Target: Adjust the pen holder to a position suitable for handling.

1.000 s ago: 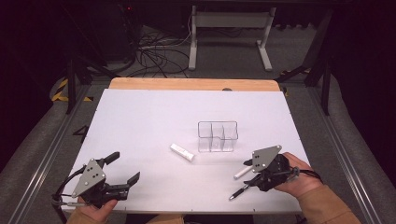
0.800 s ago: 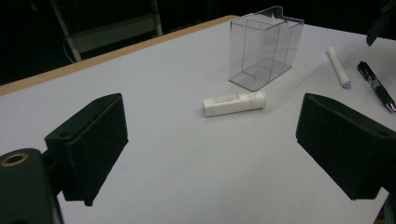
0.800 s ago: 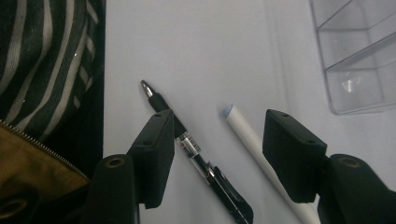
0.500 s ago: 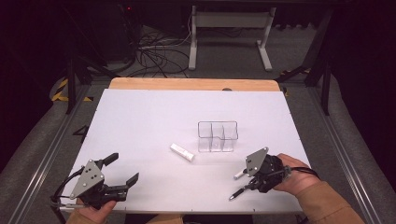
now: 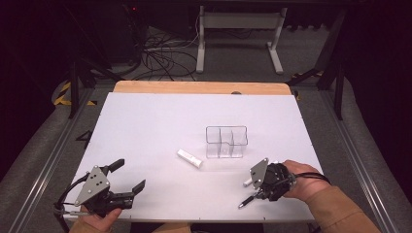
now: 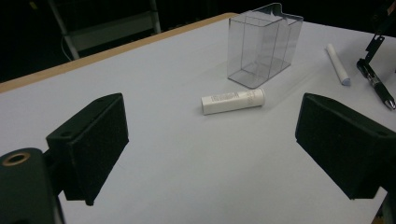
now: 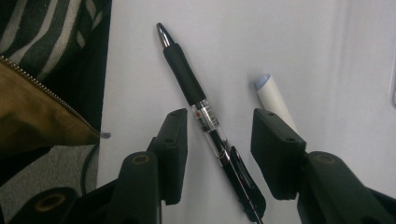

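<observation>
A black pen (image 7: 187,79) lies on the white table (image 5: 155,121) near its front right, tip toward the near edge (image 5: 245,201). My right gripper (image 7: 223,119) points down over it. Its jaws have just been closing and stand either side of the pen barrel with gaps left, so it is open (image 5: 250,191). A thin white stick (image 7: 273,100) lies just beside the pen. A white tube (image 5: 189,158) lies mid-table next to a clear compartment box (image 5: 226,141). My left gripper (image 5: 130,174) rests open and empty at the front left, facing the tube (image 6: 232,101).
The table's near edge runs just beside the pen, with a striped garment and a brown sleeve (image 7: 37,93) beyond it. A wooden strip (image 5: 194,87) borders the far edge. Bare white surface lies between the two grippers.
My right gripper has shifted slightly toward the near edge over the pen and its jaws have narrowed around it. The left gripper, tube and box have not moved.
</observation>
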A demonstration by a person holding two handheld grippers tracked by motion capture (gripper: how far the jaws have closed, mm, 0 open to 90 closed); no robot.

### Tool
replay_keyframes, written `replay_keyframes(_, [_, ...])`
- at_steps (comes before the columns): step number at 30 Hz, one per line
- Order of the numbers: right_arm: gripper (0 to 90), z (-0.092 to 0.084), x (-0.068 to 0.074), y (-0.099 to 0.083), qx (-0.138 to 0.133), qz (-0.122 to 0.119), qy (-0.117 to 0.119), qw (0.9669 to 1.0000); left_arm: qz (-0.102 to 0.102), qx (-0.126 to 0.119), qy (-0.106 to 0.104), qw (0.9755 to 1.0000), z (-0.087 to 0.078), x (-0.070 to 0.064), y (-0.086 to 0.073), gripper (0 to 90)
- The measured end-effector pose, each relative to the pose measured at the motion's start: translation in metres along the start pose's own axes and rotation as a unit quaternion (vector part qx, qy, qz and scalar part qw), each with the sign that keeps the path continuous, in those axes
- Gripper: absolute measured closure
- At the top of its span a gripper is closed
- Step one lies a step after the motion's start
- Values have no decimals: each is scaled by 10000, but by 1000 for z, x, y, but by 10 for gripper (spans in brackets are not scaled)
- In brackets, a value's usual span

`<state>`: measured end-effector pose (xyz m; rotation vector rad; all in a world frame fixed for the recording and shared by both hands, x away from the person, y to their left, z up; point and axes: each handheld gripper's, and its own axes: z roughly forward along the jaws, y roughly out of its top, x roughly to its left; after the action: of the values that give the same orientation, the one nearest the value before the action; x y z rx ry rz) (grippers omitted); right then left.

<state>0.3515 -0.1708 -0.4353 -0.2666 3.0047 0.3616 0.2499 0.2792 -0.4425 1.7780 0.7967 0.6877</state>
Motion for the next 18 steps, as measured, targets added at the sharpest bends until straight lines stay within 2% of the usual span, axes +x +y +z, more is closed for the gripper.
replay_keyframes(1, [578, 0, 1, 0, 54, 21, 10, 10000, 1, 2, -7, 10000, 0, 0, 0, 103])
replay_keyframes(4, [599, 2, 3, 2, 86, -138, 14, 9999, 2, -10, -27, 10000, 1, 0, 0, 113])
replay_keyframes(13, [602, 3, 4, 3, 57, -199, -24, 9998, -9, -14, -47, 10000, 2, 0, 0, 113])
replay_keyframes(18, [617, 8, 4, 7, 149, -457, 34, 9988, -14, -22, -47, 10000, 2, 1, 0, 114])
